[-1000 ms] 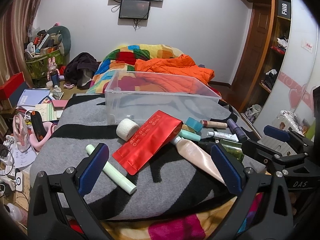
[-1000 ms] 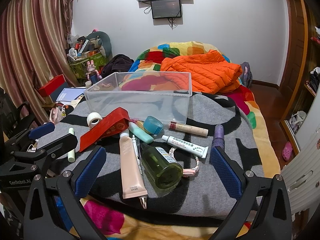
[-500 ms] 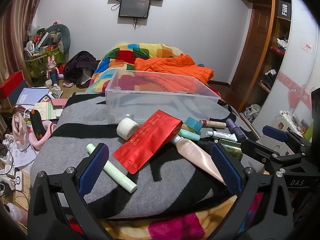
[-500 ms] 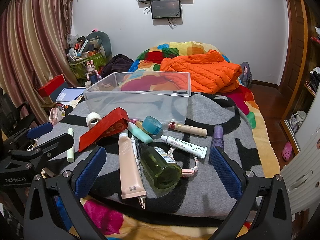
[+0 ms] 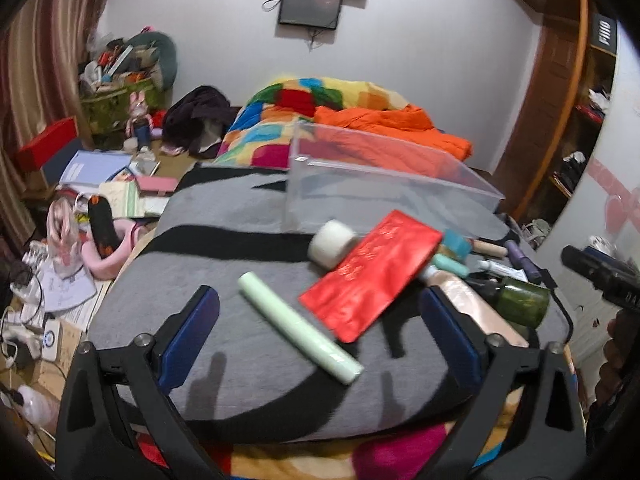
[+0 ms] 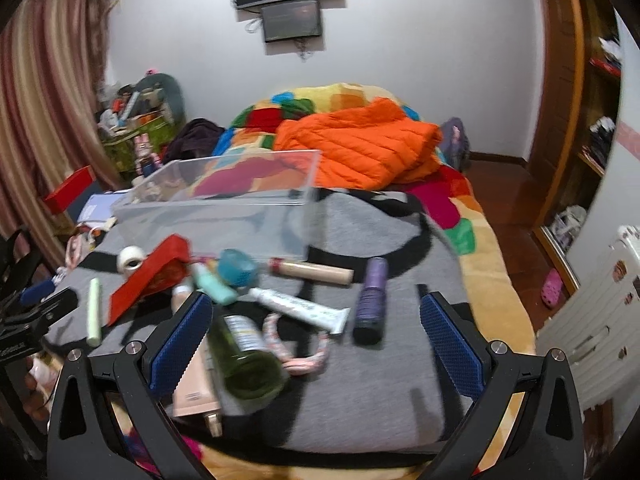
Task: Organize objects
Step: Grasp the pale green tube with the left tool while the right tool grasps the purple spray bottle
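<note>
A grey blanket with black bands (image 5: 248,344) covers the near end of the bed and carries the clutter. At its far edge stands a clear rectangular plastic bin (image 5: 384,196), which looks empty, though blur makes that hard to confirm. The left gripper (image 5: 320,336) hangs over the blanket's near edge, its jaws wide apart but just closing a little, and between them lies a pale green slender tube (image 5: 298,328), untouched by the blue pads (image 5: 192,332). Just beyond the tube lies a flat red foil pouch (image 5: 376,272), with a white roll of tape (image 5: 331,242) touching its far left corner, near the bin's front wall.

The right gripper (image 6: 316,344) has its jaws spread with nothing clamped, over the blanket's near right part. Between its fingers lie a green glass bottle (image 6: 248,356) on its side, a pink braided loop (image 6: 296,344) and a white squeeze tube (image 6: 304,309). A purple cylindrical bottle (image 6: 372,300) lies towards the right edge, a beige stick (image 6: 312,270) and a teal round cap (image 6: 237,266) lie nearer the bin, and a peach-coloured tube (image 6: 196,384) sits under the left finger.
</note>
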{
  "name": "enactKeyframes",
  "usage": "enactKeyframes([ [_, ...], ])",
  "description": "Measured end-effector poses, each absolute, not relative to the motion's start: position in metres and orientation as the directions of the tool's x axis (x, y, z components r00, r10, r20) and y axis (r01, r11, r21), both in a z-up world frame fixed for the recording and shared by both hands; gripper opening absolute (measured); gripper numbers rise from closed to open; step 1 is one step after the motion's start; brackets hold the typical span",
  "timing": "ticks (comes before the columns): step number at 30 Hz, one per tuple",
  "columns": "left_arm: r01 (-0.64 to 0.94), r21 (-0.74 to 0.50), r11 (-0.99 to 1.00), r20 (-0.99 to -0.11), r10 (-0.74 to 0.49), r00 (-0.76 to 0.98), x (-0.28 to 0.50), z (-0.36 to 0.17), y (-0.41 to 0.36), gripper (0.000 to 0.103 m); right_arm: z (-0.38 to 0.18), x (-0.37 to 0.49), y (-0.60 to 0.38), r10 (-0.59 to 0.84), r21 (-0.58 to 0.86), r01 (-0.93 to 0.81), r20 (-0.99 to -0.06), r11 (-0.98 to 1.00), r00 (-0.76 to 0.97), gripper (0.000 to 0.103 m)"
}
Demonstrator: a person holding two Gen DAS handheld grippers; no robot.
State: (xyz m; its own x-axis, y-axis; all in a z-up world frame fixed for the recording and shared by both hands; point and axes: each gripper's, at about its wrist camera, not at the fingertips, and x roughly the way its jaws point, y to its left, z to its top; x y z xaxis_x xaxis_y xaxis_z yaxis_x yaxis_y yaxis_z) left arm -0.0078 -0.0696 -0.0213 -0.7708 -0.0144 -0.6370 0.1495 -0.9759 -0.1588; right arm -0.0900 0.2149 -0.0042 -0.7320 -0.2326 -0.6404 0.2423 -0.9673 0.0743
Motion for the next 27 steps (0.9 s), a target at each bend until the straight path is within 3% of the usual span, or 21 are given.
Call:
enactKeyframes([
  [1,0.162,-0.157,-0.974,-0.651,-0.021,-0.759,-0.01,-0.025,-0.074,0.086,-0.005,-0.094,0.22,-0.222,0.079,0.225,-0.644,-0.971,-0.732,0.103],
  [4,0.2,-0.172,-0.965,-0.69,-0.027,-0.724,-0.018,-0.037,-0.084,0.082,-0.01,-0.108,0.235,-0.199,0.097,0.18,-0.656,-0.979,-0.728,0.102],
  [8,0.233,-0.196,-0.953,-0.717,-0.023,-0.696,-0.027,-0.049,-0.092,0.065,-0.017,-0.131,0.249,-0.161,0.107,0.121,-0.668,-0.987,-0.726,0.098],
  [14,0.263,-0.154,-0.952,-0.738,-0.066,-0.671,-0.034,-0.06,-0.087,0.053,-0.044,-0.172,0.251,-0.139,0.098,0.099,-0.735,-0.99,-0.664,0.071],
  [16,0.273,-0.132,-0.953,-0.741,-0.088,-0.666,-0.034,-0.06,-0.086,0.046,-0.055,-0.181,0.25,-0.14,0.101,0.097,-0.762,-0.99,-0.632,0.055],
  [21,0.278,-0.122,-0.953,-0.748,-0.096,-0.657,-0.032,-0.059,-0.092,0.033,-0.077,-0.19,0.248,-0.179,0.141,0.111,-0.793,-0.984,-0.582,0.043],
  [24,0.278,-0.112,-0.954,-0.75,-0.102,-0.653,-0.03,-0.059,-0.095,0.023,-0.077,-0.183,0.243,-0.159,0.104,0.127,-0.79,-0.987,-0.592,0.023],
  [27,0.28,-0.102,-0.955,-0.748,-0.112,-0.655,-0.027,-0.058,-0.097,0.017,-0.076,-0.177,0.243,-0.152,0.096,0.125,-0.784,-0.987,-0.602,0.023],
])
